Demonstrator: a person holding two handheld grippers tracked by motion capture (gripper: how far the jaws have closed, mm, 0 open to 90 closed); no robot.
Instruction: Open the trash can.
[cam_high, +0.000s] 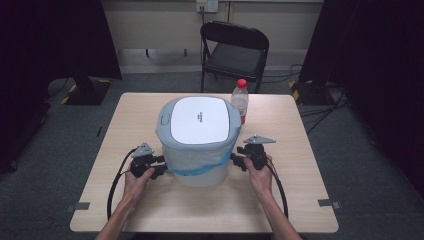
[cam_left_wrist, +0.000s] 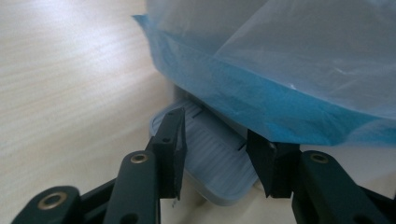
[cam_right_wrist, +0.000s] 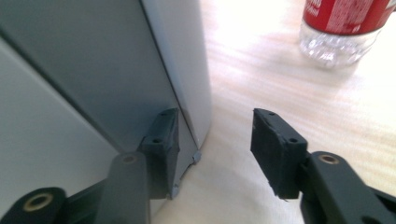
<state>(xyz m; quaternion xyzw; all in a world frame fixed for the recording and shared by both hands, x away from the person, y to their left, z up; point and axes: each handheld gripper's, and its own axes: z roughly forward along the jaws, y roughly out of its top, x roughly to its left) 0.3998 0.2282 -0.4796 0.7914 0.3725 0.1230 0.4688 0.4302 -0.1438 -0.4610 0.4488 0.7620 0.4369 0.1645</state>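
A pale grey-blue bin (cam_high: 200, 170) with a white lid (cam_high: 198, 120) stands mid-table, a blue bag liner (cam_high: 197, 165) hanging over its rim. My left gripper (cam_high: 161, 167) sits at the bin's lower left. In the left gripper view it (cam_left_wrist: 217, 149) is open, its jaws either side of a ribbed grey pedal (cam_left_wrist: 219, 161) at the bin's base, under the blue bag (cam_left_wrist: 261, 93). My right gripper (cam_high: 236, 160) is at the bin's lower right. It (cam_right_wrist: 215, 140) is open, with one jaw against the bin wall (cam_right_wrist: 93, 84) and nothing held.
A clear bottle (cam_high: 240, 100) with a red cap and red label stands just behind the bin's right side, also seen as the bottle (cam_right_wrist: 343, 28) beyond the right jaws. A black folding chair (cam_high: 234, 50) stands past the table's far edge. Bare tabletop (cam_high: 300, 190) lies around the bin.
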